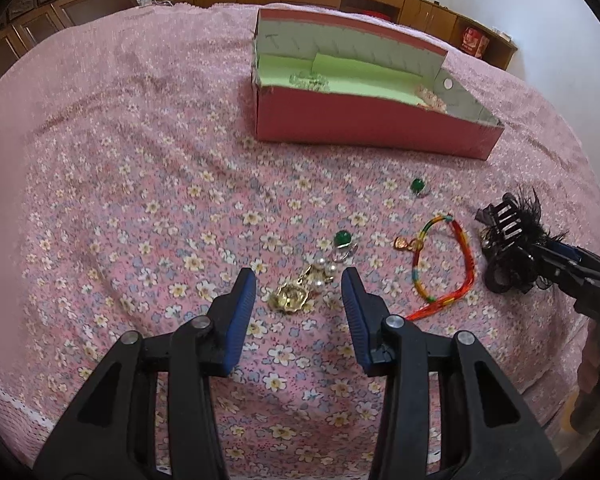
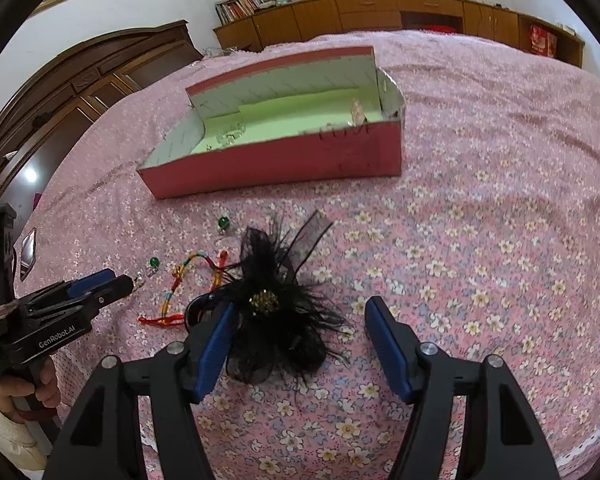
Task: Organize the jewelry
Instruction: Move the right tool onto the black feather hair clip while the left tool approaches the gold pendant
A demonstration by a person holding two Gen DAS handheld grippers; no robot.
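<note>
Both tools sit spread over the bed: the left tool [image 1: 299, 286] brackets the gold pearl brooch [image 1: 300, 294], the right tool [image 2: 300, 322] flanks the black feather clip [image 2: 274, 320], each needing a squeeze before the box [image 1: 364, 128].

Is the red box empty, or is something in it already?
Not empty. The red box stands open, and on its green liner lie a clear beaded piece near one end and a pale piece at the other.
</note>
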